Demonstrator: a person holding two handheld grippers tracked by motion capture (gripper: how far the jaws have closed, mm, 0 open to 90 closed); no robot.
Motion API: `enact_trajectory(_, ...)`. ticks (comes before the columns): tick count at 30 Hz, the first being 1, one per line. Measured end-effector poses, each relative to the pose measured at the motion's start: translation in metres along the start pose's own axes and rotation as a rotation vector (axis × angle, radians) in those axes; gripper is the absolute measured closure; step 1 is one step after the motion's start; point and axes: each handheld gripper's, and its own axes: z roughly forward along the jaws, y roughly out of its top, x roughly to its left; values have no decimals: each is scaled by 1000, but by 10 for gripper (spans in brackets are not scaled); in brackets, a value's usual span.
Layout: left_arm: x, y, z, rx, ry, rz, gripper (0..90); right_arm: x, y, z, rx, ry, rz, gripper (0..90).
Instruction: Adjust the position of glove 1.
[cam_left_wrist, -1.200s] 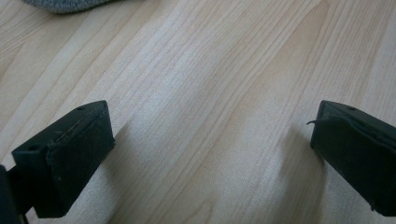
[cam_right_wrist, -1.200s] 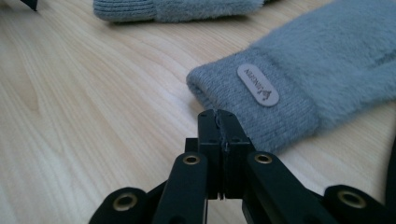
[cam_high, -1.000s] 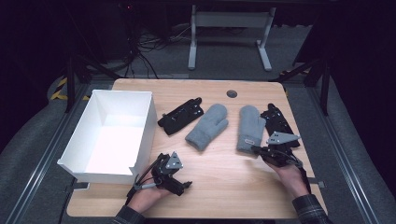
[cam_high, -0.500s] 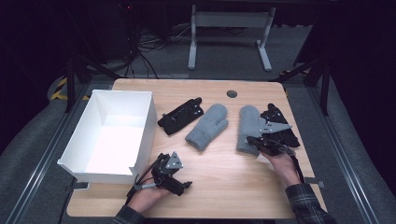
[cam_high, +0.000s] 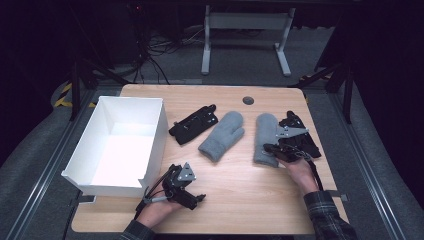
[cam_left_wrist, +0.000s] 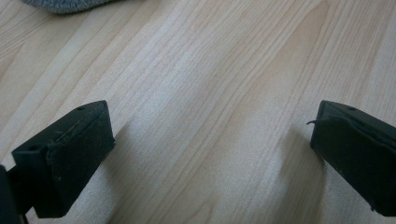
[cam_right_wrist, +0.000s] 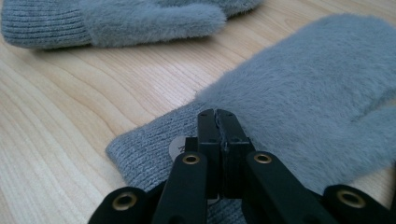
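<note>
At a wooden desk (cam_high: 235, 185), we are working through a scatter of winter gloves beside a white box (cam_high: 150, 150). Our right tongs (cam_high: 272, 149) are resting over the ribbed cuff of the right-hand grey mitten (cam_high: 265, 135), the jaws pressed together with nothing visibly caught between them; in the right gripper view the right tongs (cam_right_wrist: 217, 116) are sitting just above the knit, near a small round tag, so we judge the cuff is being picked as the firmest place to take hold. The second grey mitten (cam_high: 221, 136) is lying just to its left, apart from it, thumb out. A black glove (cam_high: 194, 124) is lying nearer the box, and another black glove (cam_high: 300, 137) is lying partly under our right hand. Our left tongs (cam_high: 200, 196) are waiting low on the desk by the box's near corner, jaws spread wide with only bare wood between them in the left gripper view, apparently kept ready near the box, which is standing open and empty, likely the place the gloves are meant for.
</note>
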Motion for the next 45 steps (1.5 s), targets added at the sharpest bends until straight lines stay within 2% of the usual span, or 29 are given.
enact_trajectory(5, -1, 0, 0, 1, 2, -8, 0, 5, -2, -2, 7, 13, -12, 900)
enact_trajectory(6, 0, 0, 1, -13, 0, 9, 0, 6, -3, -3, 8, 18, -16, 900)
enact_trajectory(7, -1, 0, 0, 3, 2, -11, 0, 7, -3, -4, 11, 21, -18, 900)
enact_trajectory(8, 1, 1, 1, -15, 0, 15, 0, 8, -4, -5, 14, 24, -21, 900)
enact_trajectory(9, -1, 0, 0, 3, 1, -12, 0, 9, -4, -6, 17, 28, -24, 900)
enact_trajectory(11, 0, 0, 1, -10, 1, 5, 0, 12, -6, -8, 23, 39, -30, 900)
enact_trajectory(25, 0, 1, 0, -3, 2, 2, 0, 30, -19, -25, 49, 104, -77, 900)
enact_trajectory(37, 0, 1, 1, -4, 2, 0, 0, 51, -34, -42, 57, 162, -121, 900)
enact_trajectory(45, 0, 1, 1, -4, 4, 0, 0, 70, -48, -58, 64, 196, -156, 900)
